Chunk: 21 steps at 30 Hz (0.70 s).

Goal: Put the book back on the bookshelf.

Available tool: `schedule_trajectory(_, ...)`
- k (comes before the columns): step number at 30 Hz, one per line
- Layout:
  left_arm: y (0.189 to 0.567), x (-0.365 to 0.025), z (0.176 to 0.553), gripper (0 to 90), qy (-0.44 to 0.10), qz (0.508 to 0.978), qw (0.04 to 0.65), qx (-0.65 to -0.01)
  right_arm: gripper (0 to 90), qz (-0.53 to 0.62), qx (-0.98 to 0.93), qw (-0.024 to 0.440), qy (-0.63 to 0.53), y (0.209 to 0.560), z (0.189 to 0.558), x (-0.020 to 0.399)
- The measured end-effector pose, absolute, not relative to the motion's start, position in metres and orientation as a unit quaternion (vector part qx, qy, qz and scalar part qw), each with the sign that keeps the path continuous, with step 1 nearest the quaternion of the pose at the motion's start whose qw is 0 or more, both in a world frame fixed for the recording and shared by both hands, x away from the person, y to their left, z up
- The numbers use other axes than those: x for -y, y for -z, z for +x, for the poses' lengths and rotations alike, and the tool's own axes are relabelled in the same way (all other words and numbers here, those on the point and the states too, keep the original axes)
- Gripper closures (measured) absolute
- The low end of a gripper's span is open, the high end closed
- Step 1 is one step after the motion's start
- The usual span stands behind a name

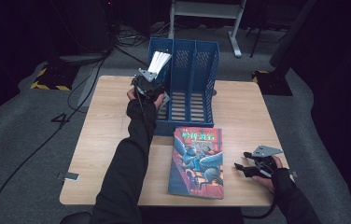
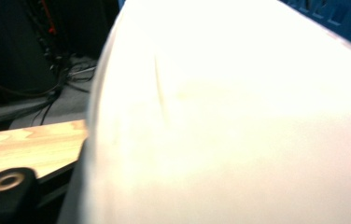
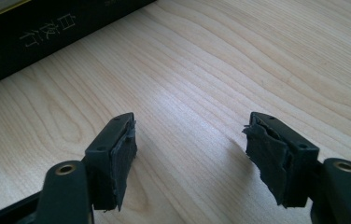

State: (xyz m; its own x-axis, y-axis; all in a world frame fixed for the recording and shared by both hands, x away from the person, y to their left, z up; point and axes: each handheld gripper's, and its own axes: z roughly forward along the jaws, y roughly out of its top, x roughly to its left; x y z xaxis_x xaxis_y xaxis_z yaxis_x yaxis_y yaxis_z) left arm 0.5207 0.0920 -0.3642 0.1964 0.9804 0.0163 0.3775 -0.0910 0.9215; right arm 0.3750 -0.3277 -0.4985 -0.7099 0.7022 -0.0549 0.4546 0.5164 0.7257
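— While the left gripper (image 1: 151, 77) hangs over the rack (image 1: 201, 84), what sits in it?
— A white book (image 1: 158, 63), tilted, its top leaning toward the far side. It stands in the rack's leftmost slot, at the front edge of it, and the gripper is at its lower end. In the left gripper view the pale pages (image 2: 229, 121) sit right up against the lens, blurred.
— Is it clamped?
— I cannot tell. The jaws are hidden behind the book and the hand (image 1: 142, 95); whether the pads press on it is not visible.
— And the right gripper (image 1: 240, 168)?
— It lies low at the near right corner of the table (image 1: 103, 126), pointing toward the left. Its jaws stand apart with only bare wood between them; the right gripper view makes that plain, and the pads (image 3: 123, 156) look frayed.
— Anything close to it?
— A second book (image 1: 197, 161) lies flat, cover up, near the front edge, just in front of the rack. Its dark spine (image 3: 47, 32) shows ahead of the right gripper, apart from the jaws.
— The other slots?
— Two blue compartments to the right of the white book hold nothing I can make out.
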Motion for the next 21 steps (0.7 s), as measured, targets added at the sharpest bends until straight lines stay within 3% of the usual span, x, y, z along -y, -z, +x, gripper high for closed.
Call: schedule_trajectory(21,0.341,-0.088,0.545,61.0,-0.389,0.621,0.461,-0.501,34.5,0.340,-0.852,0.170,-0.360,0.499,0.374,0.328)
